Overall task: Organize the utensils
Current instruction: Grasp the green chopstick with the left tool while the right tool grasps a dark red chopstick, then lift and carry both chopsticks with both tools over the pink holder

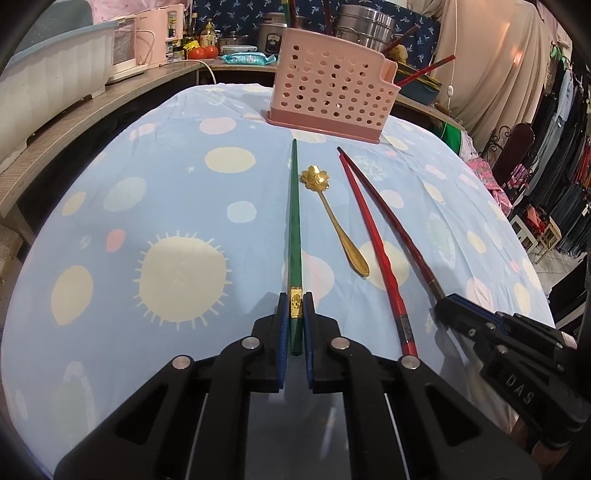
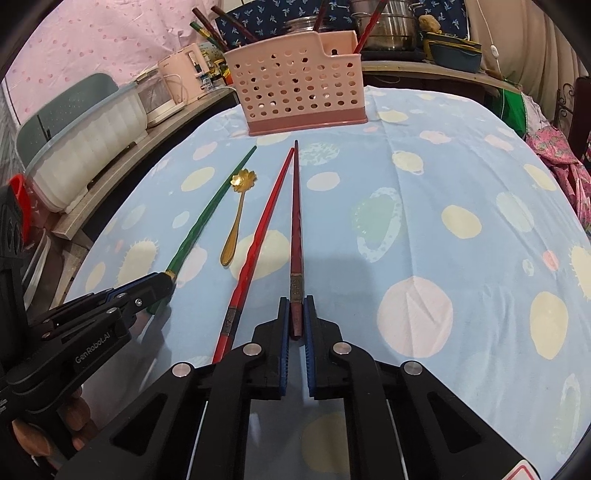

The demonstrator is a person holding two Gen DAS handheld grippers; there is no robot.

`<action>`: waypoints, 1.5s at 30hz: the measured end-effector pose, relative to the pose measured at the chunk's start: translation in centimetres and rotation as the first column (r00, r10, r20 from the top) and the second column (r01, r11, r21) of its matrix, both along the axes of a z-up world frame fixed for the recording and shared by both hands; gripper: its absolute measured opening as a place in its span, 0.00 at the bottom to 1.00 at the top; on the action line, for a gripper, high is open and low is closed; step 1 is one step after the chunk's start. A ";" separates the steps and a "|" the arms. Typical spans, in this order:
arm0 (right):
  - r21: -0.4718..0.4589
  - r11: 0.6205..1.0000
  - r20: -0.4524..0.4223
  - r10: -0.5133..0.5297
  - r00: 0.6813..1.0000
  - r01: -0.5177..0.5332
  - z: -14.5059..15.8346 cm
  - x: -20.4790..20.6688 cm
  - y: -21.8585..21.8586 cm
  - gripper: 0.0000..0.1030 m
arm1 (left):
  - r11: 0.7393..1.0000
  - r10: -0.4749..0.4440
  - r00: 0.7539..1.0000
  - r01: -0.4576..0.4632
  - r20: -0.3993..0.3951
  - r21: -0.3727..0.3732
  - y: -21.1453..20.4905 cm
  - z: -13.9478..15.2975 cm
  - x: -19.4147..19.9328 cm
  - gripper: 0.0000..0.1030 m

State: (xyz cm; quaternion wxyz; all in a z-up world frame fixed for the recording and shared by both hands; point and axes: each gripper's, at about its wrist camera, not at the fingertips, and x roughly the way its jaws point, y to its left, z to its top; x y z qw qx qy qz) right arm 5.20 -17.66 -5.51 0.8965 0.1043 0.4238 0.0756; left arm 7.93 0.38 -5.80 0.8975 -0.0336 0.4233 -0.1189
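A green chopstick (image 1: 294,221) lies on the blue spotted tablecloth, and my left gripper (image 1: 295,306) is shut on its thick end. It also shows in the right wrist view (image 2: 207,218). My right gripper (image 2: 296,314) is shut on the thick end of a dark red chopstick (image 2: 296,221), also seen from the left (image 1: 391,221). A bright red chopstick (image 2: 258,240) lies between them, with a gold flower spoon (image 2: 236,218) beside it. A pink perforated utensil holder (image 2: 299,96) stands at the far side and holds several chopsticks.
A white and grey dish rack (image 2: 85,144) and a pink kettle (image 2: 173,85) stand on the shelf to the left. Steel pots (image 2: 384,26) sit behind the holder. Clothes racks (image 1: 561,155) stand on the right.
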 end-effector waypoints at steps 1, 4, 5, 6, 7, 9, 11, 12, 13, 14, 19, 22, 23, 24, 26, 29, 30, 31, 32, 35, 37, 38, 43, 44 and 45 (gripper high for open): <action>-0.001 1.000 0.009 -0.003 1.000 0.003 0.3 -0.1 -0.1 0.07 | 1.000 0.002 1.000 -0.002 0.004 -0.001 0.2 0.3 -0.2 0.07; 0.008 1.000 0.034 -0.011 0.999 0.011 1.2 -0.4 -0.6 0.07 | 1.000 0.009 1.000 -0.009 0.017 -0.004 0.7 1.1 -0.6 0.07; 0.013 1.000 0.044 -0.016 0.999 0.015 1.6 -0.5 -0.8 0.07 | 1.000 0.014 1.000 -0.013 0.022 -0.010 0.9 1.5 -0.7 0.07; 0.017 1.000 0.053 -0.020 0.998 0.019 1.9 -0.6 -1.0 0.07 | 1.000 0.018 0.999 -0.018 0.027 -0.014 1.1 1.9 -0.8 0.07; 0.022 0.999 0.065 -0.025 0.998 0.024 2.4 -0.7 -1.3 0.07 | 1.000 0.024 0.999 -0.023 0.034 -0.017 1.3 2.3 -0.9 0.07; 0.031 0.999 0.090 -0.037 0.995 0.034 3.4 -0.9 -1.8 0.07 | 0.999 0.036 0.998 -0.035 0.049 -0.023 1.7 3.2 -1.0 0.07; 0.039 0.998 0.114 -0.048 0.992 0.044 4.3 -1.0 -2.3 0.07 | 0.999 0.045 0.997 -0.043 0.064 -0.033 2.1 4.2 -1.0 0.07; 0.045 0.998 0.127 -0.053 0.990 0.048 4.8 -1.1 -2.6 0.07 | 0.998 0.048 0.996 -0.046 0.070 -0.037 2.3 4.6 -1.0 0.07; 0.051 0.997 0.140 -0.059 0.988 0.053 5.4 -1.1 -2.9 0.07 | 0.998 0.051 0.996 -0.048 0.079 -0.043 2.4 5.2 -0.9 0.07; 0.055 0.997 0.152 -0.064 0.986 0.056 5.8 -1.2 -3.1 0.07 | 0.998 0.054 0.995 -0.050 0.089 -0.049 2.6 5.9 -0.8 0.07; 0.067 0.995 0.221 -0.089 0.971 0.076 8.6 -1.2 -4.3 0.07 | 0.996 0.064 0.988 -0.055 0.144 -0.069 2.9 8.6 -0.5 0.07; 0.078 0.993 0.264 -0.103 0.959 0.086 10.3 -1.1 -5.2 0.07 | 0.995 0.072 0.980 -0.057 0.184 -0.085 3.0 10.5 -0.1 0.07; 0.083 0.992 0.279 -0.110 0.954 0.090 11.0 -1.0 -5.6 0.07 | 0.994 0.075 0.978 -0.058 0.195 -0.089 3.1 11.0 0.0 0.07; 0.090 0.992 0.291 -0.115 0.950 0.093 11.5 -0.9 -5.9 0.07 | 0.994 0.079 0.974 -0.060 0.210 -0.095 3.1 11.8 0.3 0.07; 0.109 0.989 0.310 -0.126 0.942 0.097 12.5 -0.6 -6.5 0.07 | 0.993 0.085 0.969 -0.062 0.231 -0.104 3.2 12.8 0.8 0.07; 0.128 0.987 0.338 -0.140 0.931 0.102 13.7 -0.1 -7.2 0.07 | 0.990 0.094 0.962 -0.064 0.256 -0.123 3.2 14.3 1.6 0.07; 0.131 0.986 0.343 -0.143 0.928 0.103 13.9 0.1 -7.4 0.07 | 0.990 0.096 0.960 -0.065 0.263 -0.124 3.2 14.6 1.8 0.07; 0.136 0.985 0.350 -0.147 0.925 0.105 14.2 0.4 -7.6 0.07 | 0.990 0.099 0.957 -0.067 0.272 -0.124 3.2 15.0 2.2 0.07; 0.141 0.984 0.355 -0.150 0.923 0.106 14.5 0.6 -7.8 0.07 | 0.990 0.101 0.955 -0.068 0.279 -0.125 3.2 15.3 2.4 0.07; 0.157 0.982 0.368 -0.153 0.917 0.101 15.2 1.4 -8.3 0.07 | 0.989 0.109 0.947 -0.074 0.303 -0.125 3.1 16.6 3.5 0.07; 0.167 0.981 0.374 -0.154 0.914 0.097 15.7 1.8 -8.6 0.07 | 0.989 0.111 0.942 -0.075 0.316 -0.124 2.9 17.3 4.0 0.07; 0.169 0.981 0.380 -0.155 0.912 0.096 16.0 2.1 -8.7 0.07 | 0.990 0.113 0.939 -0.076 0.324 -0.122 2.8 17.7 4.4 0.07; 0.168 0.982 0.415 -0.154 0.896 0.091 17.8 3.3 -9.2 0.07 | 0.989 0.113 0.924 -0.071 0.364 -0.128 2.3 19.8 5.7 0.07; 0.172 0.981 0.425 -0.154 0.892 0.087 18.3 3.6 -9.3 0.07 | 0.989 0.113 0.920 -0.067 0.376 -0.132 2.1 20.5 6.0 0.07; 0.175 0.981 0.433 -0.153 0.888 0.084 18.7 3.8 -9.4 0.07 | 0.989 0.112 0.917 -0.064 0.384 -0.135 2.0 20.9 6.2 0.07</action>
